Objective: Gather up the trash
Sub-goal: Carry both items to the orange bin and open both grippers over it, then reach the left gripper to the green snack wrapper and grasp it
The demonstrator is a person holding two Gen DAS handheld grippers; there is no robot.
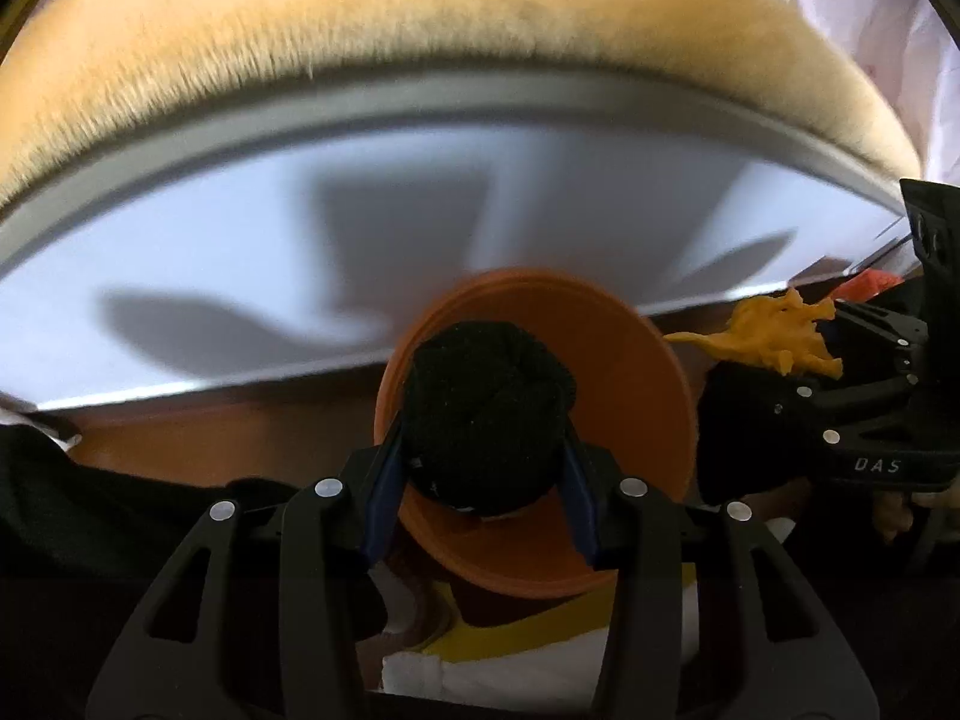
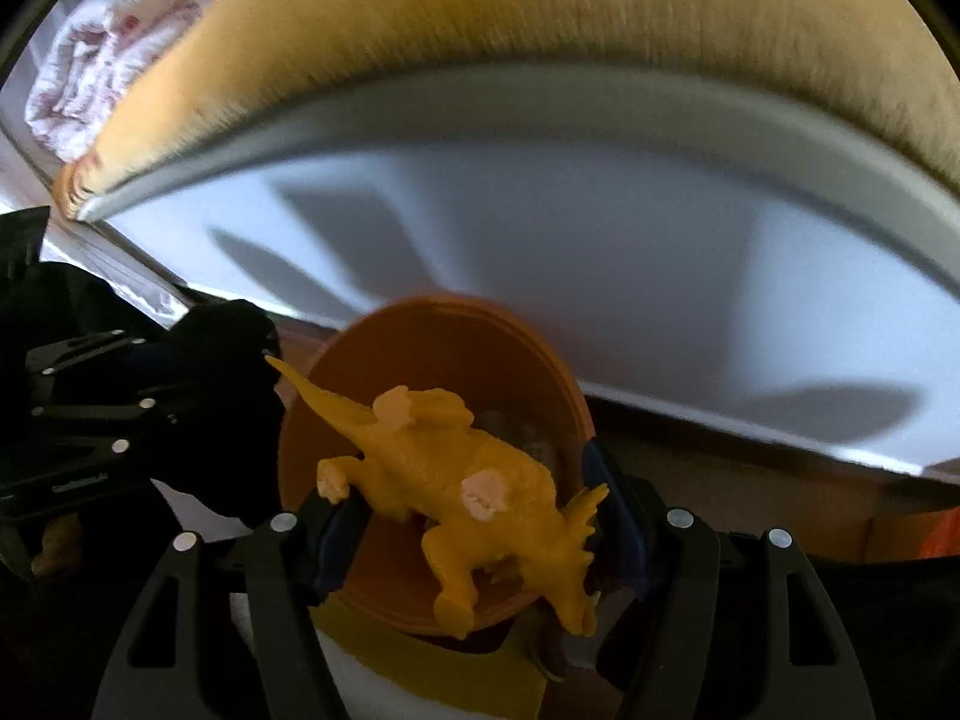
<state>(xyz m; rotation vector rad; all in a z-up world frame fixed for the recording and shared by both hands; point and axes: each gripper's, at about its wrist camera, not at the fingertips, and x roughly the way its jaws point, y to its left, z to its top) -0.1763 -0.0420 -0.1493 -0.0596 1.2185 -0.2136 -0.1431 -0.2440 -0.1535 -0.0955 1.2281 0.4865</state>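
Observation:
My left gripper (image 1: 485, 450) is shut on a black rolled sock (image 1: 486, 414) and holds it over an orange bin (image 1: 654, 420) below. My right gripper (image 2: 468, 516) is shut on a yellow toy dinosaur (image 2: 456, 480), held over the same orange bin (image 2: 432, 354). In the left wrist view the right gripper (image 1: 780, 354) shows at the right edge with the dinosaur (image 1: 768, 336). In the right wrist view the left gripper (image 2: 216, 372) with the black sock (image 2: 228, 408) shows at the left.
A white bed frame side (image 1: 300, 252) with a tan fuzzy blanket (image 1: 360, 30) on top fills the background. A flowered quilt (image 2: 102, 54) lies at the far left. Yellow and white fabric (image 1: 510, 642) lies under the bin. Something red-orange (image 1: 870, 283) sits at the right.

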